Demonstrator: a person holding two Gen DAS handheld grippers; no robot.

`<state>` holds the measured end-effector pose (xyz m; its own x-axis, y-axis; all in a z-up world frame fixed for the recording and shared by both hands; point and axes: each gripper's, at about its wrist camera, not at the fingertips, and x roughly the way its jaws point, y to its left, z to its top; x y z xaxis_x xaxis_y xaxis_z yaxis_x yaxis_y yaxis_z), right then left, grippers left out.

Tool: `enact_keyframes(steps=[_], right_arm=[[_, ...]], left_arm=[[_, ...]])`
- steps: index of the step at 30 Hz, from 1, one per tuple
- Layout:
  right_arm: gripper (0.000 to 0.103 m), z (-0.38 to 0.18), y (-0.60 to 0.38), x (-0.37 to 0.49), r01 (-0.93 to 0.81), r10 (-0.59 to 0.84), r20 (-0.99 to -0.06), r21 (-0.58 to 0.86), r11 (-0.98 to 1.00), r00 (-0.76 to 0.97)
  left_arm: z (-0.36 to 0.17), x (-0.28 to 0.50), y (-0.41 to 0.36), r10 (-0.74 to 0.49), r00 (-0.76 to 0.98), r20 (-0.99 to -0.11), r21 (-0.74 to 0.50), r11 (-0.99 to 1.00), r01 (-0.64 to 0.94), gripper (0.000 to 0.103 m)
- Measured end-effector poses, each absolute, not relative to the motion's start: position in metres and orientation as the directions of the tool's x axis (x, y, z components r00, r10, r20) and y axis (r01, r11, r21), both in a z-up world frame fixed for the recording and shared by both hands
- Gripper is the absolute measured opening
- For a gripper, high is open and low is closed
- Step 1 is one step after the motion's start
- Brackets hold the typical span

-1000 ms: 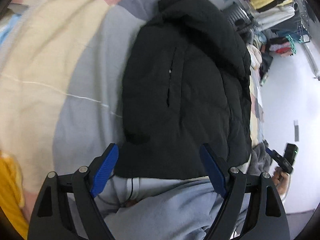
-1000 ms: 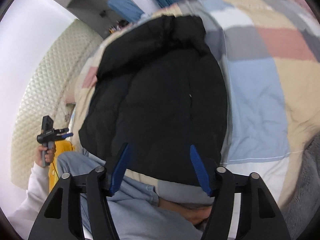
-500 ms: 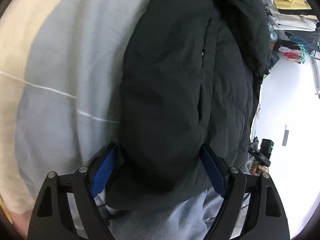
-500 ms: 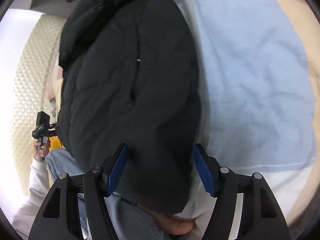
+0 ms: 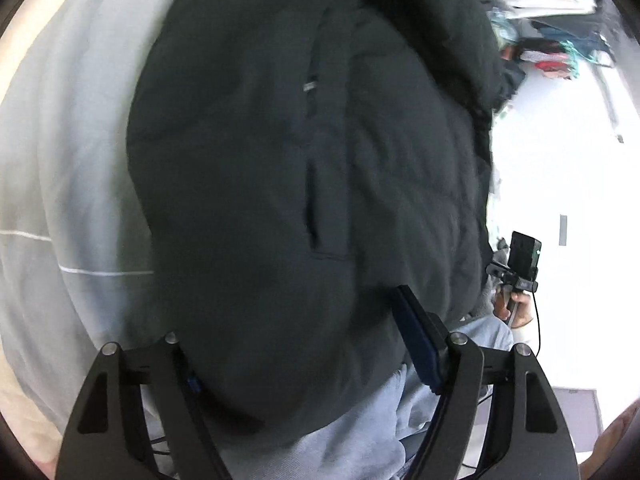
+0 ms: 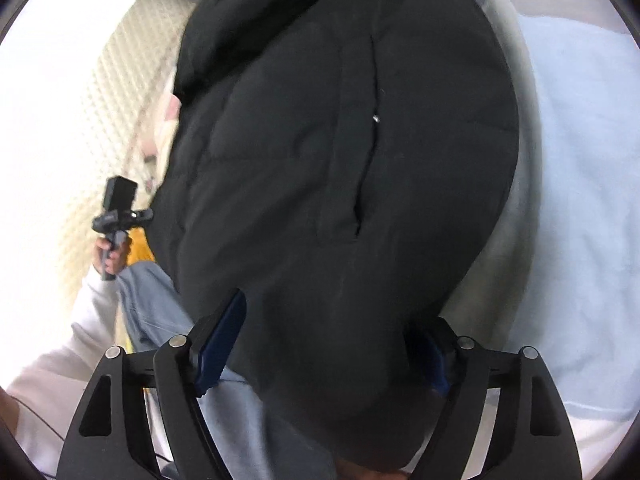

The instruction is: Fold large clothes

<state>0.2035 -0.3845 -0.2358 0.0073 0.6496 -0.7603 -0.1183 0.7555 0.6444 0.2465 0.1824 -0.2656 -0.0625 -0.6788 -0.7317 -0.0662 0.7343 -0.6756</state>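
A large black puffer jacket (image 5: pixel 304 168) lies on the bed and fills most of both views; it also shows in the right wrist view (image 6: pixel 344 184). My left gripper (image 5: pixel 308 364) is open, its blue fingers straddling the jacket's near hem; the left finger is mostly hidden under the fabric. My right gripper (image 6: pixel 324 344) is open too, with the hem bulging between its fingers and covering part of the right one. A zip pocket (image 5: pixel 310 200) runs down the jacket's front.
The bed's patchwork cover shows grey (image 5: pixel 80 140) to the left and pale blue (image 6: pixel 580 160) to the right. The person's jeans (image 6: pixel 148 312) lie under the hem. A quilted headboard (image 6: pixel 132 92) stands left. Piled clothes (image 5: pixel 552 4) sit far right.
Both grippers have pushed forward and down onto the jacket's near hem. The hem now sits between the fingers of each gripper. Both stay open.
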Motion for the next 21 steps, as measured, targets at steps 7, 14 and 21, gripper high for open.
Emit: enact_keyframes(steps=[7, 14, 21], right_arm=[[0.078, -0.258, -0.374, 0.212, -0.113, 0.656, -0.751, 0.660, 0.743, -0.079], [0.067, -0.201, -0.335, 0.202, -0.320, 0.680, -0.731, 0.658, 0.681, -0.057], [0.008, -0.164, -0.354, 0.197, -0.334, 0.578, -0.806, 0.514, 0.790, 0.126]], left_arm=[[-0.267, 0.248, 0.159, -0.641, -0.121, -0.758, -0.643, 0.765, -0.026, 0.070], [-0.226, 0.224, 0.121, -0.642, -0.040, -0.766, -0.643, 0.761, 0.087, 0.065], [-0.209, 0.232, 0.132, -0.623, 0.095, -0.777, -0.624, 0.781, 0.020, 0.014]])
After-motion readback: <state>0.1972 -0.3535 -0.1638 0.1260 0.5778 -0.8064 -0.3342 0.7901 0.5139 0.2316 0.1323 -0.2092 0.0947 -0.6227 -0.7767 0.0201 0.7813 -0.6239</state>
